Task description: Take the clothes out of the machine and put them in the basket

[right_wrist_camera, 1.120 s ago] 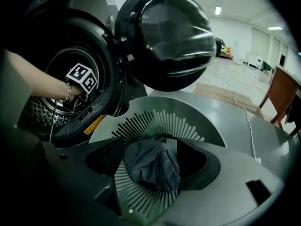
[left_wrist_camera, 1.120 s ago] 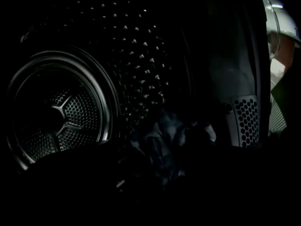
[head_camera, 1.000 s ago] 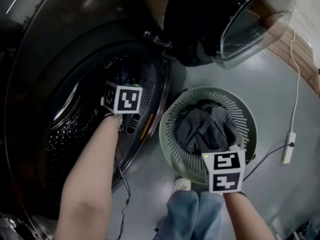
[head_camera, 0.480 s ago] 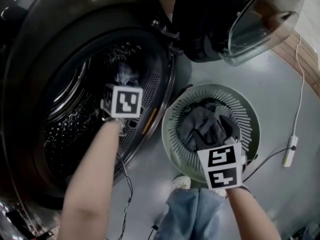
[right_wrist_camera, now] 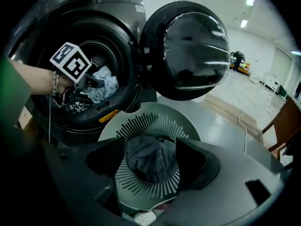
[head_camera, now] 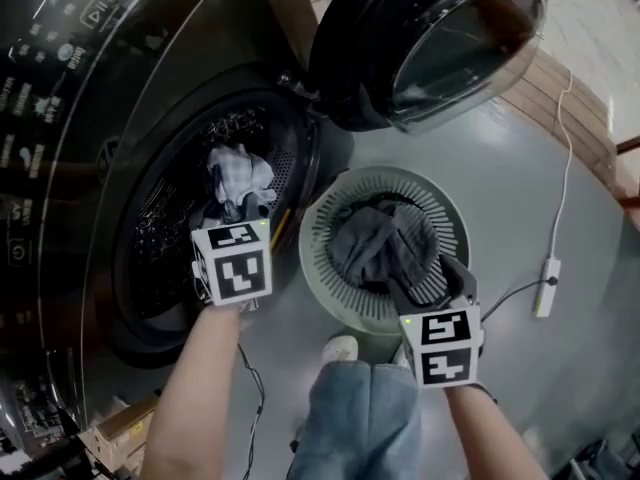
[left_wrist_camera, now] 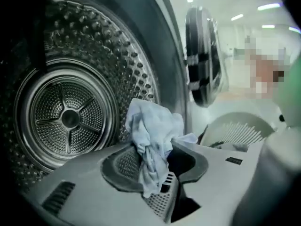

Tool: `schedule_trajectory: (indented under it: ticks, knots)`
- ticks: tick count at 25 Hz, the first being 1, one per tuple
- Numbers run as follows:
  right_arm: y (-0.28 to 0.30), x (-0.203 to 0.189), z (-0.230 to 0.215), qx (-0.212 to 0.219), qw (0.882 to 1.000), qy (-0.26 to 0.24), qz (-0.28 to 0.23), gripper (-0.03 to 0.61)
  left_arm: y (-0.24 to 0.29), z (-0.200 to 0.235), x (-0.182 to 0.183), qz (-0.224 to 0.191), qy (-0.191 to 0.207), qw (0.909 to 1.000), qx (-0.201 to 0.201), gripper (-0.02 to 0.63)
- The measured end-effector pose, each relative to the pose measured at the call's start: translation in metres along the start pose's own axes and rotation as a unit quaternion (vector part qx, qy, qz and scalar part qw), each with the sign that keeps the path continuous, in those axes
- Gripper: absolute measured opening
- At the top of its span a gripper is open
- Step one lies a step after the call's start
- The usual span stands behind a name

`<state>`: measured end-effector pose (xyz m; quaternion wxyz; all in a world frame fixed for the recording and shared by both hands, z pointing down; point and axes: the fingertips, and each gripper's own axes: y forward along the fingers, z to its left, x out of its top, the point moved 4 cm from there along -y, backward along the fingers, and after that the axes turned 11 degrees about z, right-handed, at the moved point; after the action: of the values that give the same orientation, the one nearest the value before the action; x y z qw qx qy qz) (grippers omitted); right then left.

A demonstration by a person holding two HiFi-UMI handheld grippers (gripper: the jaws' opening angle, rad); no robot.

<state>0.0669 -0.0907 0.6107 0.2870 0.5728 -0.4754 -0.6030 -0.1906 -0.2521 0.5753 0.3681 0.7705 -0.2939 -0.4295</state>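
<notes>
In the mouth of the dark washing machine drum point(head_camera: 165, 238), my left gripper point(head_camera: 240, 213) is shut on a crumpled pale blue cloth point(head_camera: 238, 176); its jaws have just been closing on it. The cloth point(left_wrist_camera: 153, 140) bulges up between the pads of the left gripper point(left_wrist_camera: 157, 173), with the perforated drum point(left_wrist_camera: 66, 117) behind. The pale green slotted basket point(head_camera: 325, 268) stands on the floor by the machine and holds dark grey clothes point(head_camera: 385, 243). Above its near rim my right gripper point(head_camera: 432, 286) hangs open and holds nothing. The dark clothes point(right_wrist_camera: 150, 157) show between the spread fingers of the right gripper point(right_wrist_camera: 151, 164).
The machine's round door point(head_camera: 440, 38) stands swung open above the basket. A white power strip point(head_camera: 546, 286) and its cable lie on the grey floor at right, near wooden boards point(head_camera: 560, 98). The person's jeans point(head_camera: 360, 418) and a shoe point(head_camera: 340, 348) are below the basket.
The left gripper has drawn back from deep in the drum to its opening, lifting the pale cloth with it. The right gripper has risen slightly off the clothes in the basket.
</notes>
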Motion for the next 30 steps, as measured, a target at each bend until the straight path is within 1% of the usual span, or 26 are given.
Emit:
schedule_trajectory:
  ticks: [3,7,11,14,17,20,22,26,27,28,30]
  knots:
    - [-0.017,-0.005,-0.008,-0.007,0.999,0.035,-0.002,0.339,-0.028,-0.009,0.008,-0.018,-0.019,0.9988,-0.04,0.156]
    - [-0.039,-0.009,-0.014,-0.014,0.998,0.061,-0.007,0.339,-0.063,-0.027,0.019,-0.038,-0.053,0.9928,-0.1,0.156]
    - [-0.059,-0.01,-0.018,-0.018,0.997,0.072,-0.013,0.339,-0.087,-0.045,0.022,-0.042,-0.048,0.9888,-0.135,0.156]
    - [-0.069,-0.014,-0.023,-0.022,0.996,0.081,-0.014,0.339,-0.103,-0.063,0.023,-0.043,-0.052,0.9819,-0.177,0.156]
    - [-0.074,-0.021,-0.031,-0.026,0.995,0.097,-0.013,0.339,-0.12,-0.084,0.024,-0.048,-0.065,0.9706,-0.227,0.156]
    - [-0.076,-0.028,-0.036,-0.029,0.993,0.113,-0.011,0.339,-0.133,-0.108,0.024,-0.052,-0.07,0.9552,-0.283,0.156]
    - [-0.077,-0.031,-0.039,-0.032,0.992,0.12,-0.011,0.339,-0.141,-0.124,0.025,-0.058,-0.07,0.9423,-0.322,0.156]
    - [-0.079,-0.039,-0.045,-0.036,0.99,0.133,-0.011,0.339,-0.16,-0.152,0.029,-0.074,-0.075,0.9087,-0.404,0.156]
    - [-0.079,-0.041,-0.046,-0.038,0.99,0.137,-0.01,0.337,-0.165,-0.158,0.03,-0.077,-0.071,0.9029,-0.417,0.156]
    - [-0.079,-0.043,-0.048,-0.039,0.989,0.141,-0.009,0.337,-0.169,-0.163,0.031,-0.079,-0.065,0.9002,-0.423,0.156]
    - [-0.079,-0.046,-0.05,-0.041,0.988,0.147,-0.007,0.337,-0.174,-0.172,0.031,-0.077,-0.047,0.9009,-0.425,0.156]
